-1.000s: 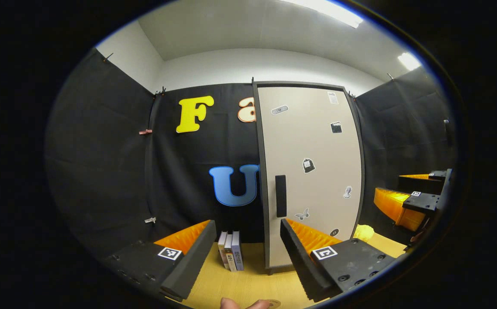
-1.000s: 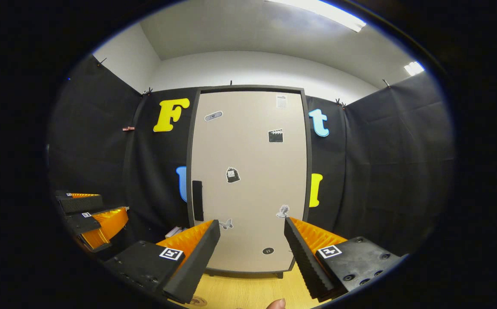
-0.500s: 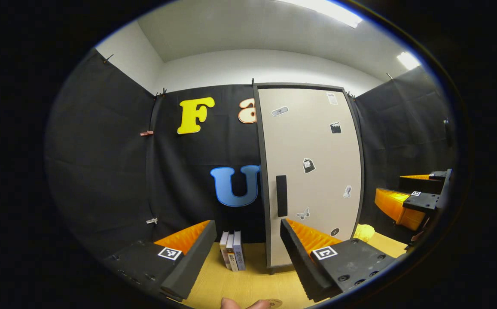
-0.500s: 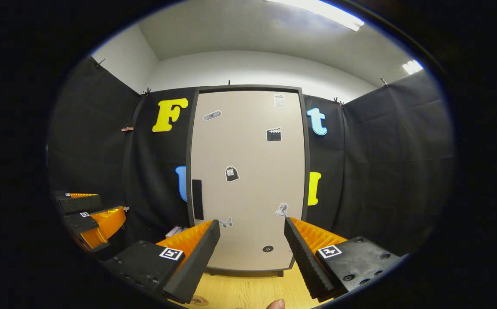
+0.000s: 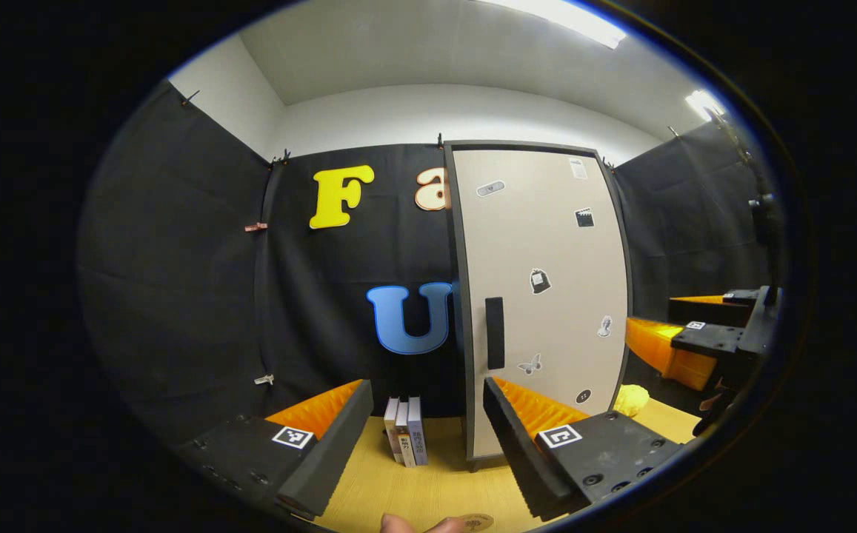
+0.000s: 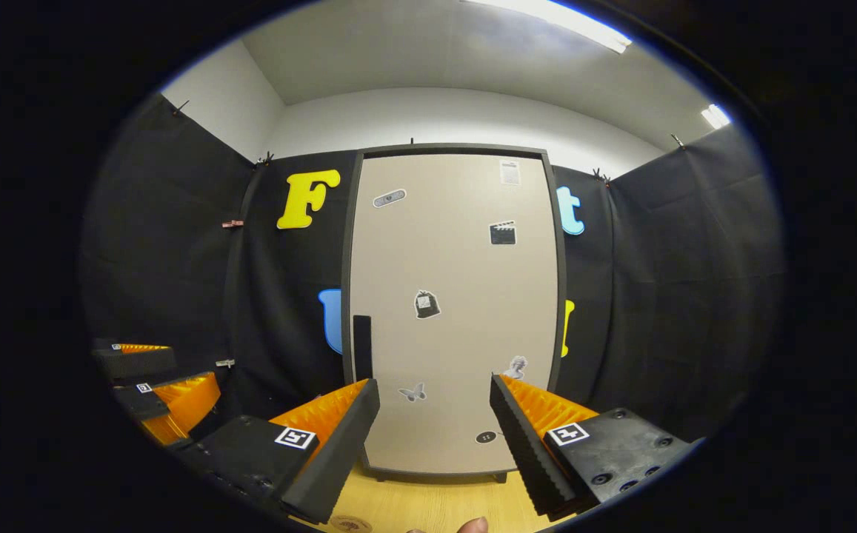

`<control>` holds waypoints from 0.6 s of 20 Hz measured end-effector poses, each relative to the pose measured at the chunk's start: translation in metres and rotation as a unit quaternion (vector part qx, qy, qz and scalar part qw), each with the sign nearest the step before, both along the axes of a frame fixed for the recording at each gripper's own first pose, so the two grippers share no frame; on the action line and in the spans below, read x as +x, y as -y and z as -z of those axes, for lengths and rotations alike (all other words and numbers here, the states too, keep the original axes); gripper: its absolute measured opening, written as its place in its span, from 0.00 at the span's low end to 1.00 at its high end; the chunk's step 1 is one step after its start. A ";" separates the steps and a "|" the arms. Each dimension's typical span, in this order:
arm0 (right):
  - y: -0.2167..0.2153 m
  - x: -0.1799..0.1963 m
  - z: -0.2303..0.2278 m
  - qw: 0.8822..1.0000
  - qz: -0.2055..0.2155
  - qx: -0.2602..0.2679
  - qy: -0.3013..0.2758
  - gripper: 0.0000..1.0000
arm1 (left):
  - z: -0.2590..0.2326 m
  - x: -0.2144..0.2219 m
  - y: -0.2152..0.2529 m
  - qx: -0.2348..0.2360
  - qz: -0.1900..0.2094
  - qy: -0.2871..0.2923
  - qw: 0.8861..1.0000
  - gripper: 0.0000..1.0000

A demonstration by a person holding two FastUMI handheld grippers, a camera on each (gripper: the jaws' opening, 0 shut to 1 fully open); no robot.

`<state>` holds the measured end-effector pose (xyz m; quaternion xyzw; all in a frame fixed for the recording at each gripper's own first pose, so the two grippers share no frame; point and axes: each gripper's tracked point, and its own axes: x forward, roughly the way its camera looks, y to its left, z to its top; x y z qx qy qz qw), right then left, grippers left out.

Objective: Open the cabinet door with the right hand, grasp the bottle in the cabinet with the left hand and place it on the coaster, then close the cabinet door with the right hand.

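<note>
Left gripper at 6 o'clock, fingers spread wide, nothing between. Beyond gap: three upright books on wooden table. Closed cabinet door toward 2 o'clock, black handle along near edge. Right gripper at 3 o'clock, apart from door. Coaster at bottom edge.

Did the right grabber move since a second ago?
Yes. In the left gripper view the right gripper now sits higher and nearer the closed cabinet door.
</note>
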<state>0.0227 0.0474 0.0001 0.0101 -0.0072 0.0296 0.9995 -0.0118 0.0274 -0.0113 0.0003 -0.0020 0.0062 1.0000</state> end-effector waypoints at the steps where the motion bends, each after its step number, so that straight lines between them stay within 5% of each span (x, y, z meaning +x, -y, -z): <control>1: -0.006 0.007 0.001 1.000 -0.004 0.003 0.001 0.97 | 0.003 0.000 -0.001 -0.002 0.001 -0.002 1.000 0.95; 12: -0.078 0.117 0.019 0.999 -0.034 0.015 0.004 0.97 | 0.029 0.000 -0.026 -0.008 -0.008 -0.020 1.000 0.95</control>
